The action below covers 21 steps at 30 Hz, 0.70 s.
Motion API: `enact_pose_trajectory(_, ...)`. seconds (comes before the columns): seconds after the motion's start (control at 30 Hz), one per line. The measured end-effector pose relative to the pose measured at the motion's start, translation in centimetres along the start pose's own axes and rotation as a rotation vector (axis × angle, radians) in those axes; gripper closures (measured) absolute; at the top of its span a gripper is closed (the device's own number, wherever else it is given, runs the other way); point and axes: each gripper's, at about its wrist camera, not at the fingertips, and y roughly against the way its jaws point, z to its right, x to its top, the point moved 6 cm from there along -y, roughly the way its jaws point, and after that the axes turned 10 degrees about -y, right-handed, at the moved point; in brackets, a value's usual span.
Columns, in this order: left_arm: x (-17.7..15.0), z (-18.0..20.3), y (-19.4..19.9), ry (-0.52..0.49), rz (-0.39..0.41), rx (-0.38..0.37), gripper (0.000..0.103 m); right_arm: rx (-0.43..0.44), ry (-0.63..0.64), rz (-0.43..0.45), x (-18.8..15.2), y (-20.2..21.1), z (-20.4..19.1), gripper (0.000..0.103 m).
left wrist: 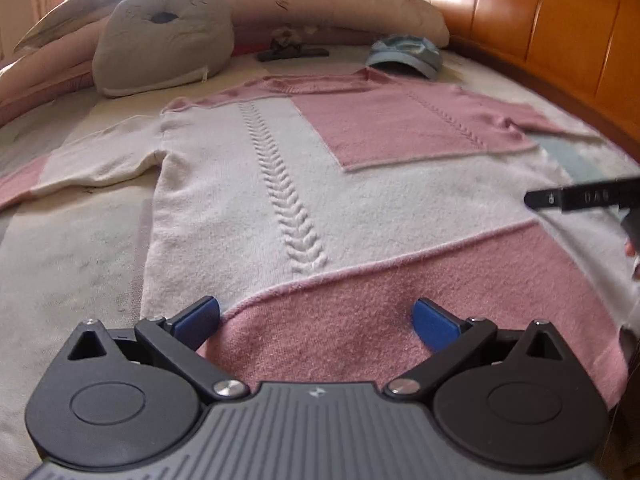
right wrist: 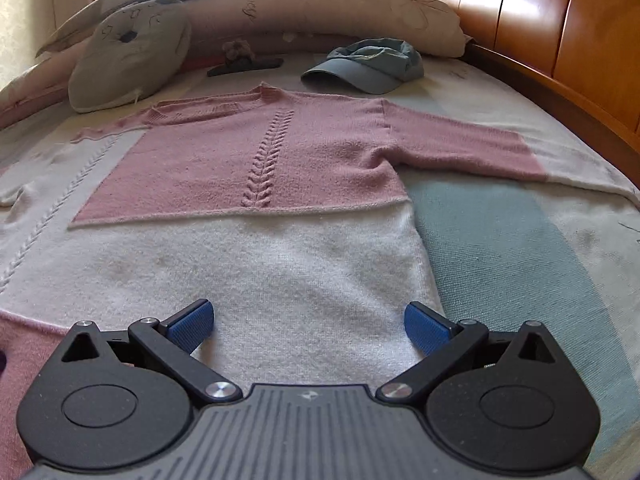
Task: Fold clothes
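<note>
A pink and cream knitted sweater lies flat on the bed, front up, neck at the far end, both sleeves spread out. It also shows in the right wrist view. My left gripper is open and empty just above the pink hem panel at the sweater's near edge. My right gripper is open and empty over the cream band near the sweater's right side edge. The tip of the right gripper shows at the right edge of the left wrist view.
A blue cap lies beyond the sweater's neck. A grey plush pillow and a rolled quilt lie at the far end. A dark clip lies by them. The wooden headboard runs along the right. The bedsheet surrounds the sweater.
</note>
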Motion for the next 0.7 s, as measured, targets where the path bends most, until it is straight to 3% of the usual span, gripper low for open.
enact_pose_trajectory(0.37, -0.7, -0.1, 1.4, 0.003, -0.023, 0.006, 0.001, -0.016, 0.012, -0.028, -0.5, 1.1, 0.4, 0.000)
enact_pose_trajectory(0.7, -4.3, 0.5, 4.8, 0.001, 0.004, 0.014, 0.001, 0.006, 0.038, -0.001, -6.1, 7.0, 1.9, 0.000)
